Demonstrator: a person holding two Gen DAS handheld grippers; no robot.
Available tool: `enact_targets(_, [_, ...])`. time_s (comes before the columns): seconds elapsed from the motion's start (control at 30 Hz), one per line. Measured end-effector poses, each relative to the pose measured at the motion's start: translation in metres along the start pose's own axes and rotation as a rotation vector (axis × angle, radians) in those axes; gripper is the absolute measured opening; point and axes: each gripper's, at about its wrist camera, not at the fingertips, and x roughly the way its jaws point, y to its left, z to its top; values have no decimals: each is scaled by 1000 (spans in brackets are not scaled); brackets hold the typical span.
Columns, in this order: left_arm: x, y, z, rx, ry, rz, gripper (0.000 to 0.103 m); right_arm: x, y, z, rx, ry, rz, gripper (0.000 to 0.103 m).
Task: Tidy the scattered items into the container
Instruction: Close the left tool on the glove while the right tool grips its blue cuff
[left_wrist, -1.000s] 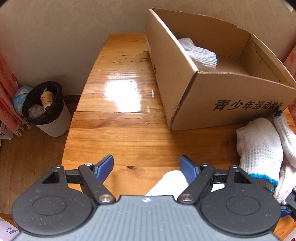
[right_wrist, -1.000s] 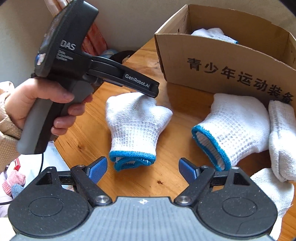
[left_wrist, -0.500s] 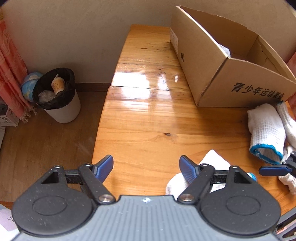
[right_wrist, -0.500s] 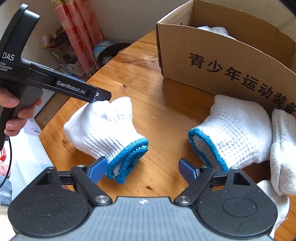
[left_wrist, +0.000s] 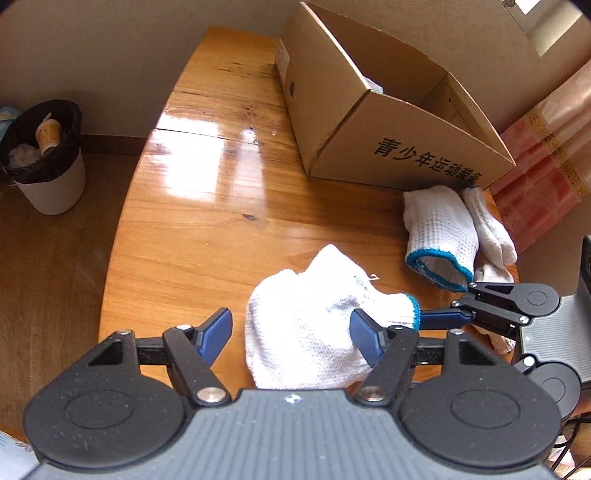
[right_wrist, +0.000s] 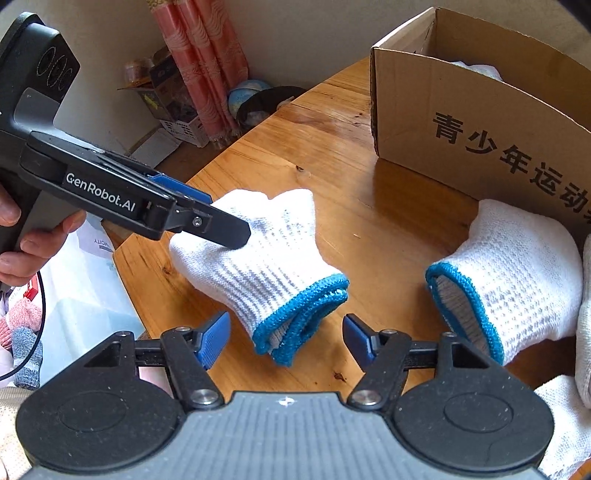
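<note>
Jaws wide (both) | left gripper (left_wrist: 290, 334) over glove (left_wrist: 306, 332)

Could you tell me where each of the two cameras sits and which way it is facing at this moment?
Left wrist: on the left gripper, looking down across the wooden table to the cardboard box; own open fingers show, and the right gripper's fingertip.
Right wrist: on the right gripper, facing the folded glove and box; own open fingers, left gripper and hand show.
Shared: folded glove, box, second glove.
</note>
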Motion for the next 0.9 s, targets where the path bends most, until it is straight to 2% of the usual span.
enact_targets(0.03, [1,0,0,-4,2,-7,68,0,0,0,0,-4,0,64])
enact_targets(0.17, [4,-2,-1,-5,1,-29,65,1,-3,0,16,-8,10,59])
enact_targets(0.63, [7,-8,-1,39,-20,-3,65,6,-6,1,53,-8,7,58])
enact_targets(0.77, [6,-9,0,24,-21,-14,63,3,-5,1,55,-18,15,47])
enact_targets(0.9, [1,-16,1,36,-25,-57,59,2,-7,2,60,-21,13,42])
